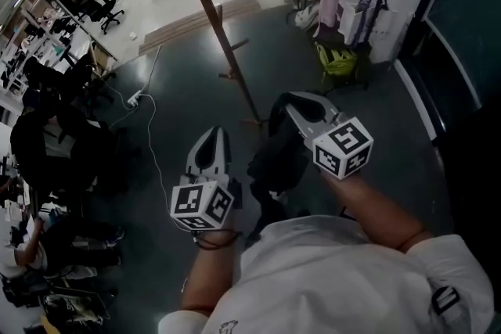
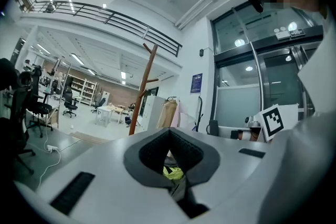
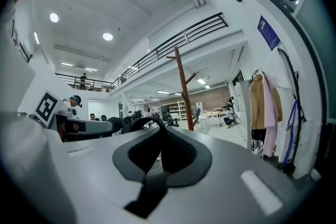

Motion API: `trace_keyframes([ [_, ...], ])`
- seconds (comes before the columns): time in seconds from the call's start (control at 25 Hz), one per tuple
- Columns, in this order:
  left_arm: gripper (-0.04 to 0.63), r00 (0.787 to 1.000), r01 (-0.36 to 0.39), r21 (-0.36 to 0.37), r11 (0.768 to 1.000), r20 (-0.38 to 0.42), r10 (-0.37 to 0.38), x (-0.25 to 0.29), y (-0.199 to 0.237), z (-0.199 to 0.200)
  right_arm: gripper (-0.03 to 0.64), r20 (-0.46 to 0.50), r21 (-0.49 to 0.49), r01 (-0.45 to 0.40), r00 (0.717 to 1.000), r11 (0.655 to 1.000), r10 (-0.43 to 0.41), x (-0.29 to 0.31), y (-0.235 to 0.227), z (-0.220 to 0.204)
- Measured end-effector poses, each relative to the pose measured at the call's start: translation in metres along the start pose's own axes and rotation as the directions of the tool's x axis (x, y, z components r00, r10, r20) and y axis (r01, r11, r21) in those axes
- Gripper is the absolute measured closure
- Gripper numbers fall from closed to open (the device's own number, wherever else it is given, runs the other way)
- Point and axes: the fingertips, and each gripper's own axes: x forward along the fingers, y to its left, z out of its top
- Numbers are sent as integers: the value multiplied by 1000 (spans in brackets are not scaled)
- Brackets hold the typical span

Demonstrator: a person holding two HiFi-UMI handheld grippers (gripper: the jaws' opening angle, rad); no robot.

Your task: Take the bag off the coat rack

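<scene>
Starting at the L gripper (image 1: 217, 134): it's on the near side of the coat rack (image 1: 219, 31), well short of the pole and a bit left of its foot. Its own view shows the jaws pressed together at the tips w/ nothing between them, only a bit of the room showing through the gap behind the tips. So that hand is idle as far as I can judge. The rack itself stands bare wherever I can see it. The pegs in both gripper views carry nothing, and the pole in the head view has nothing draped on it. Next, just this side of the rack's foot and clear of the pole, the black bag (image 1: 275, 156) hangs as a dark lump close to my body. I can't tell if its bottom touches the floor. Above it the R gripper (image 1: 288, 104) is clamped on the bag's strap (image 3: 149, 119), which arches over the jaw tips and runs down through the closed pads in that gripper's view. So by my read the lift-off is done: the bag is off the peg and its weight is on the R gripper. What's left, if anything, is prob. backing away from the rack and deciding where the bag goes. Further right of the rack, a yellow-green bag (image 1: 337, 59) sits on the floor, not part of this job.
</scene>
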Motion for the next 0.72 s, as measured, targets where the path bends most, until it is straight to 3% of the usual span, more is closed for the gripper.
trace_keyframes([
  [0.32,589,999,-28,22,999,34,27,-26,-1,12,592,32,-4,9,999,1000,-8,-22,25,0],
  [0.72,589,999,6,24,1000,36,-7,-57,15,18,592,63,-21,50,997,999,-48,-29,69,2],
])
